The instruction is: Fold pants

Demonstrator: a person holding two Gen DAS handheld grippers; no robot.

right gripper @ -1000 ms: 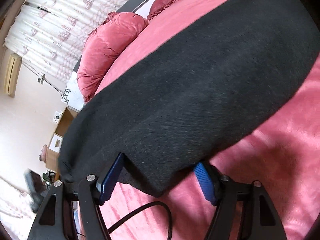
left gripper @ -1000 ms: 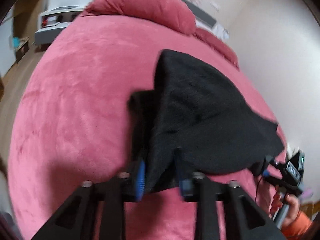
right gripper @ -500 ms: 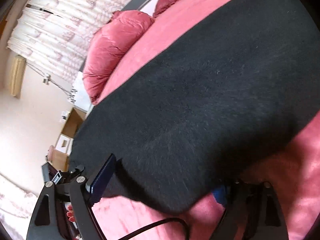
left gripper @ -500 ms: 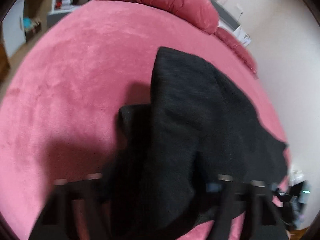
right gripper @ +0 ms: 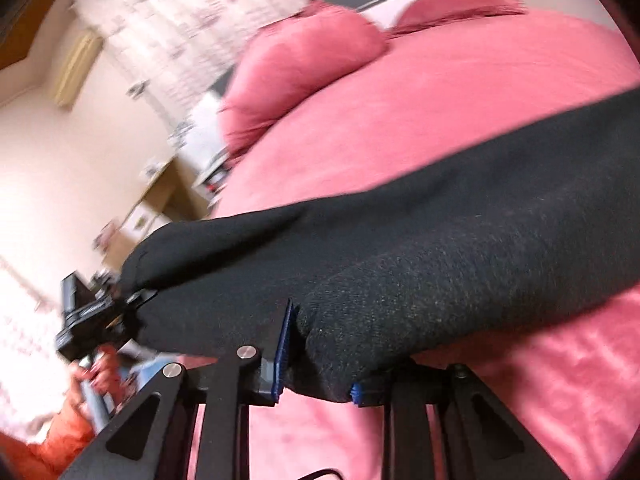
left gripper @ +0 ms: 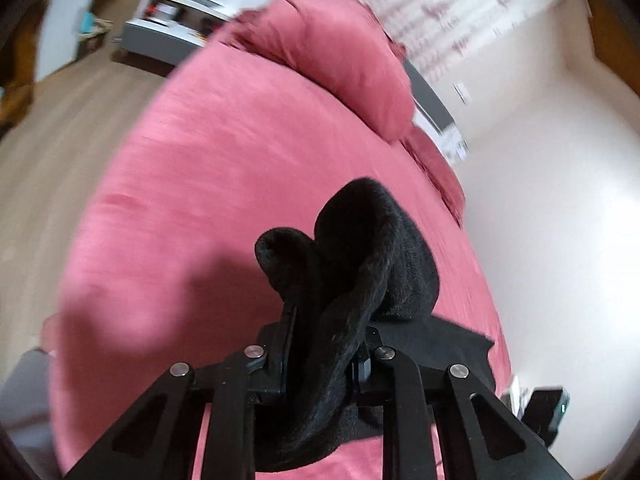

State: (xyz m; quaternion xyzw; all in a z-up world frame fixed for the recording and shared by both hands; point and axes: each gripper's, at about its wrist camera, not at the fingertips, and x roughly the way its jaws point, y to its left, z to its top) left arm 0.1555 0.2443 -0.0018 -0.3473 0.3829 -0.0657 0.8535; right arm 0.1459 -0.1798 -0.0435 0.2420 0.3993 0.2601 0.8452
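The black pants (left gripper: 372, 248) hang bunched from my left gripper (left gripper: 324, 344), which is shut on a thick fold of the cloth above the pink bed (left gripper: 208, 184). In the right wrist view the pants (right gripper: 460, 264) stretch as a wide black band across the bed. My right gripper (right gripper: 320, 364) is shut on their near edge, blue pads (right gripper: 285, 344) pressing the fabric. My left gripper (right gripper: 100, 316) shows at the left there, holding the other end of the band.
A large pink pillow (left gripper: 344, 60) and a flatter one (right gripper: 456, 4) lie at the head of the bed. A grey nightstand (left gripper: 168, 28) and wood floor (left gripper: 60, 128) are left of the bed. A white wall (left gripper: 560, 200) runs along the right.
Both grippers closed on the pants and lifted them. The cloth went from lying flat to bunched and stretched between the two grippers, and both views swung upward.
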